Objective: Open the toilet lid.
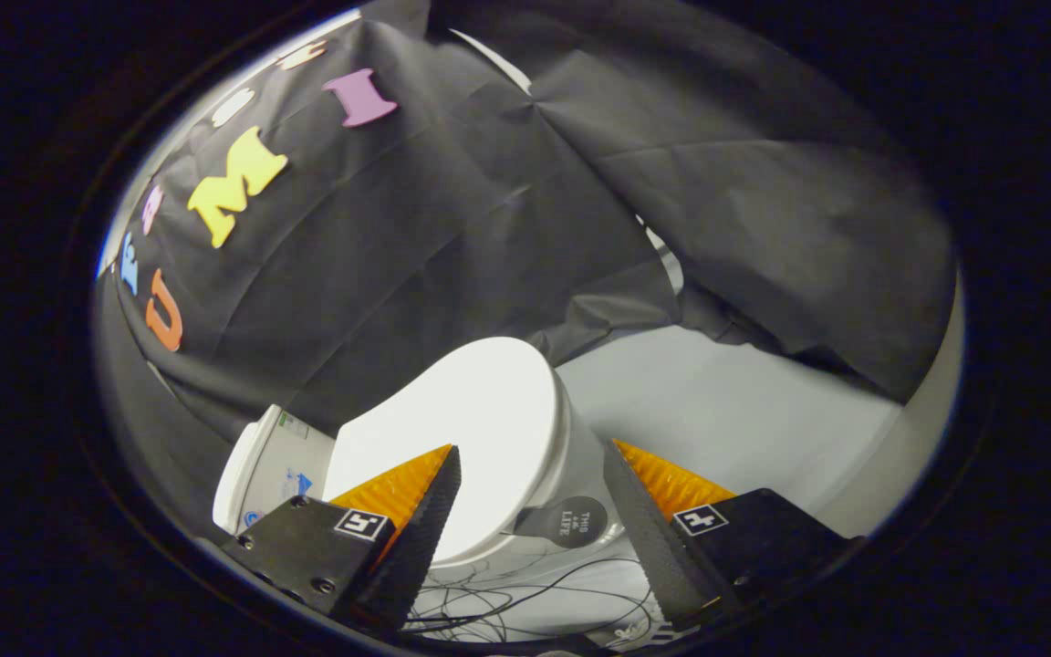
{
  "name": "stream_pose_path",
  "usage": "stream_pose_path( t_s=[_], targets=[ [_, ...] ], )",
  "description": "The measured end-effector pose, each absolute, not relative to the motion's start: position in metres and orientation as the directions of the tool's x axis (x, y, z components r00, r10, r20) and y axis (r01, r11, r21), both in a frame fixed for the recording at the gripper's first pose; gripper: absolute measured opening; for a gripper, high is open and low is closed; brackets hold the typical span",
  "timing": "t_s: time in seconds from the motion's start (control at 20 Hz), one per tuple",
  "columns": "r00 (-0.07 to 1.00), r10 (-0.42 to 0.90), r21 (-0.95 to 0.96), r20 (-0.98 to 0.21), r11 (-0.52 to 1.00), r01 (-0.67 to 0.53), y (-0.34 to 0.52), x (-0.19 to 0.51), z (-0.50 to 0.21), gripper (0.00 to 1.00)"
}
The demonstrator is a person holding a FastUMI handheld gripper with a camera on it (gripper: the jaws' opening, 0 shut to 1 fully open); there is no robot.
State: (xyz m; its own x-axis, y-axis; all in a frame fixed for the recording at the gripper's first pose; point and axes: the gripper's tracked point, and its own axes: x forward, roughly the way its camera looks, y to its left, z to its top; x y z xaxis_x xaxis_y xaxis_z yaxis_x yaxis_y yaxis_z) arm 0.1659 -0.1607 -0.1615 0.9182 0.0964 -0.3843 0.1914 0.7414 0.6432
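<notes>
Toilet with its lid down, gripper held wide above it.

Black cloth wall (507,228) hung in folds across the far side of the booth, and a pale grey floor (726,411) spread out to the right beneath it. The white toilet (571,456) stood near the cloth, its lid (462,429) lying flat and closed over the bowl, with the tank (275,465) at the left end. The gripper (530,511) hovered over the toilet with its fingers spread well apart, holding nothing; the left finger (416,529) overlapped the lid's near part in view and the right finger (658,538) sat off the bowl's right side. A dark round sticker (577,522) showed on the bowl between the fingers. Thin dark wires (525,598) lay tangled on the floor nearest the gripper.
</notes>
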Motion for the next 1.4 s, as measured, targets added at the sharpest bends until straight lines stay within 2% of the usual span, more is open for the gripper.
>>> stream_pose_path(
  t_s=[0.25,0.45,0.8,0.95,1.0,1.05,1.4],
  targets=[
    [0.879,0.135,0.708,-0.457,0.654,0.268,-0.160,0.167,-0.208,0.97],
    [0.866,0.192,0.771,-0.461,0.569,0.284,-0.157,0.167,-0.221,0.94],
    [0.849,0.267,0.810,-0.457,0.519,0.273,-0.141,0.166,-0.229,0.66],
    [0.840,0.296,0.795,-0.455,0.560,0.233,-0.128,0.167,-0.229,0.54],
    [0.842,0.284,0.777,-0.459,0.588,0.225,-0.129,0.166,-0.232,0.45],
    [0.843,0.280,0.770,-0.460,0.598,0.221,-0.131,0.166,-0.232,0.44],
    [0.866,0.337,0.866,-0.369,0.462,0.190,-0.134,0.167,-0.214,0.17]
  ],
)
